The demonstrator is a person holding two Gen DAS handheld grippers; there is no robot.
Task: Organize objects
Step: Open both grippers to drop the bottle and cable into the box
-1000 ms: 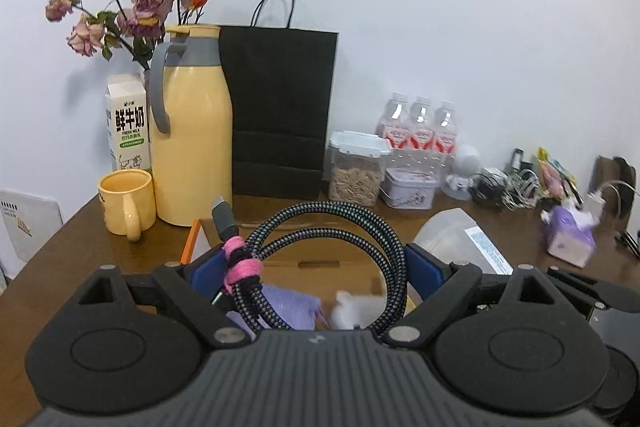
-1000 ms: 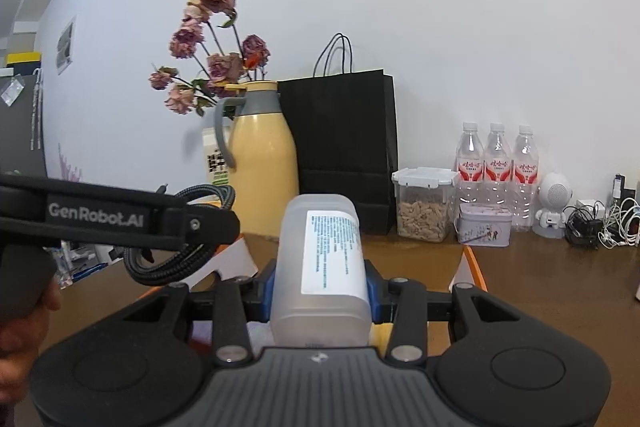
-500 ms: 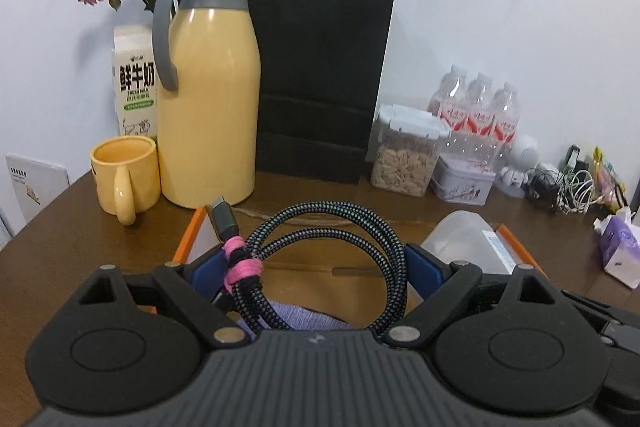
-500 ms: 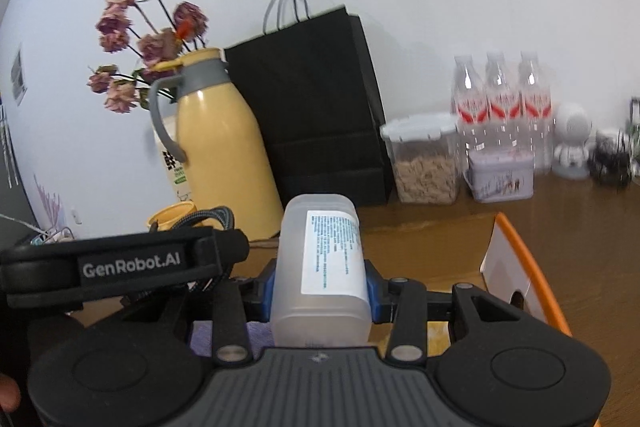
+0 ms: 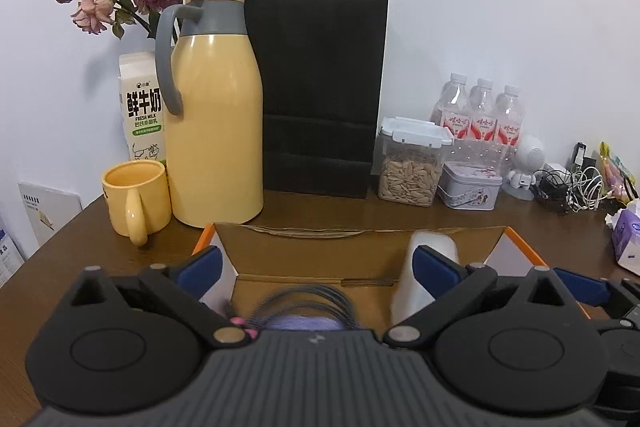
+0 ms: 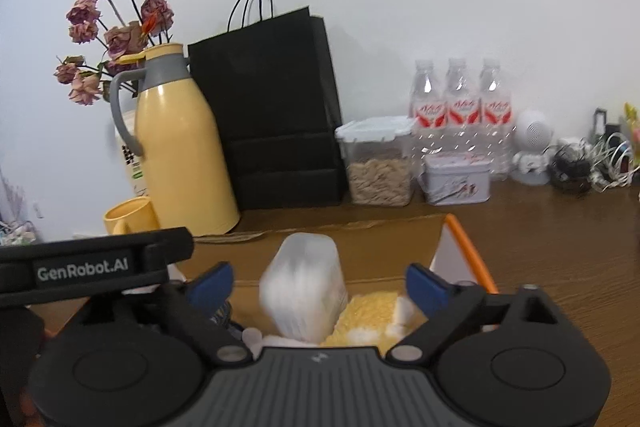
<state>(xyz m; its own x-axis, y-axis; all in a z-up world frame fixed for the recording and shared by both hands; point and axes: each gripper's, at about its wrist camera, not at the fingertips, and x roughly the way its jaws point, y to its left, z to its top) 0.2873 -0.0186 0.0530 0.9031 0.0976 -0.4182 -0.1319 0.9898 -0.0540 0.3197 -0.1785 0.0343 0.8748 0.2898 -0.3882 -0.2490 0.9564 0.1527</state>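
Observation:
An open cardboard box with orange-edged flaps sits on the table below both grippers; it also shows in the right wrist view. My left gripper is open above it. The coiled braided cable with a pink tie is blurred, free of the jaws, over a purple item in the box. My right gripper is open. The translucent white bottle is blurred between its spread fingers, inside the box beside a yellow cloth. The bottle shows in the left wrist view.
Behind the box stand a yellow thermos jug, yellow mug, milk carton, dried roses, black paper bag, seed container, tin, three water bottles. Cables and a tissue pack lie right.
Both grippers moved forward over the box and opened. The cable dropped out of the left jaws and the bottle dropped out of the right jaws into the box.

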